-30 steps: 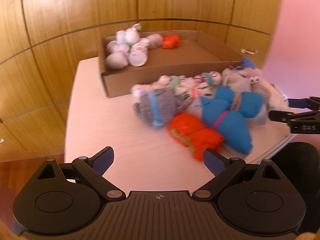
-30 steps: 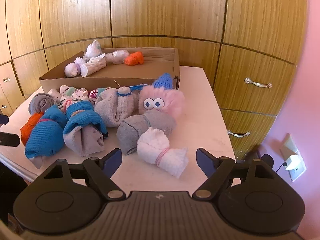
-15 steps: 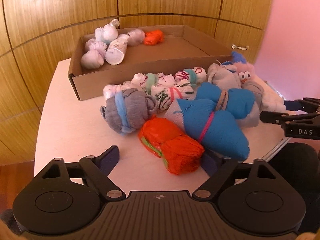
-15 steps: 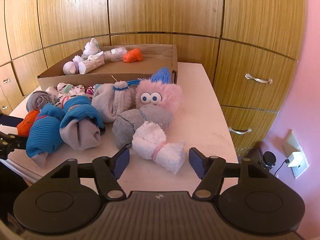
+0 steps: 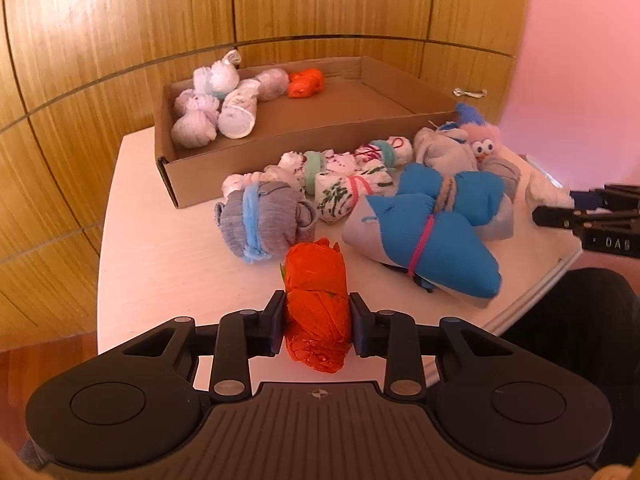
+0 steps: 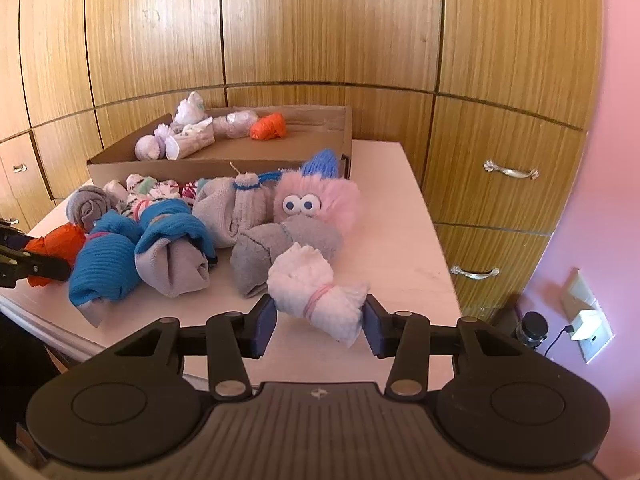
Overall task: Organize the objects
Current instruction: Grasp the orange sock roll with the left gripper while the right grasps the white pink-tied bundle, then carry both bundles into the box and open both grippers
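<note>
We see the left tongs (image 5: 317, 322) low in the centre of the left wrist view, their pads pressed against both sides of an orange sock roll (image 5: 316, 304), pinching it where it lies on the pale desk (image 5: 160, 248) near the front edge. Just above it in the frame sits a grey sock roll with a light blue band (image 5: 262, 220), and to the right a blue sock bundle tied with a pink band (image 5: 424, 240). A row of patterned white sock rolls (image 5: 344, 172) lies along the front wall of a cardboard box (image 5: 280, 160), which holds several pale sock rolls (image 5: 216, 112) in its upper left corner and a small orange roll (image 5: 306, 83) beside them.

In the right wrist view the right tongs (image 6: 320, 322) stand low in the centre with their jaws closing around a white sock roll with a pink band (image 6: 316, 296); the right pad touches its frayed end, while the left pad looks just beside the roll. The roll rests on the desk, touching a grey sock bundle (image 6: 280, 248) above it. Behind that sits a fluffy pink sock with googly eyes (image 6: 320, 204). Wooden cupboard fronts (image 6: 280, 32) fill the upper part of both views
</note>
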Demonstrator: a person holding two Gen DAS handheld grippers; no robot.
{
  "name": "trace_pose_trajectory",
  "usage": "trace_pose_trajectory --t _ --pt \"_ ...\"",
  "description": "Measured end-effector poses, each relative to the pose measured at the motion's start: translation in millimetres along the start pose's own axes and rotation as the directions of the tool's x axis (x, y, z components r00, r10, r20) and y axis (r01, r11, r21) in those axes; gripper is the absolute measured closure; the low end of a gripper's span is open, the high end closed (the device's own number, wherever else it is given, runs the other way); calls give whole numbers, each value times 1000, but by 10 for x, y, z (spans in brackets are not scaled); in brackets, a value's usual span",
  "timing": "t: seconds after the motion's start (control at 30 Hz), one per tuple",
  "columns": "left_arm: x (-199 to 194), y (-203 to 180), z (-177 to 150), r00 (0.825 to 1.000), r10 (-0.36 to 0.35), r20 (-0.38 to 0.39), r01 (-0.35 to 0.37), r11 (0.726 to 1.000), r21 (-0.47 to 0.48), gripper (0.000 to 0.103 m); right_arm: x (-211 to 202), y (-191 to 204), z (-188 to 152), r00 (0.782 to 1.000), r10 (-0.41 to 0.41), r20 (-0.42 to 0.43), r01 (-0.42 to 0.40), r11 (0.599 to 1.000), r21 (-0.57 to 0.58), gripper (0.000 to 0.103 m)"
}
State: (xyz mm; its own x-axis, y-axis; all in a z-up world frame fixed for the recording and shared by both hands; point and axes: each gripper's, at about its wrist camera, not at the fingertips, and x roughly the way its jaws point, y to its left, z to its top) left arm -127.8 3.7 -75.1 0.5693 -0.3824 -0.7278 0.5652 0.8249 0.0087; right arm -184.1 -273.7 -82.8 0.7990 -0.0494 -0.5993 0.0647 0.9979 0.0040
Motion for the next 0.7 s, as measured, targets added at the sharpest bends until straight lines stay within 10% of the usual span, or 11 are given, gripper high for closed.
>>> trace_pose_trajectory --t 0.33,0.7 --pt "-251 64 300 998 -15 58 13 999 37 65 -143 -82 328 998 27 49 -26 999 -22 61" --pt "20 227 1428 991 -50 121 40 996 83 65 34 -212 1271 989 88 120 -76 992 -103 61"
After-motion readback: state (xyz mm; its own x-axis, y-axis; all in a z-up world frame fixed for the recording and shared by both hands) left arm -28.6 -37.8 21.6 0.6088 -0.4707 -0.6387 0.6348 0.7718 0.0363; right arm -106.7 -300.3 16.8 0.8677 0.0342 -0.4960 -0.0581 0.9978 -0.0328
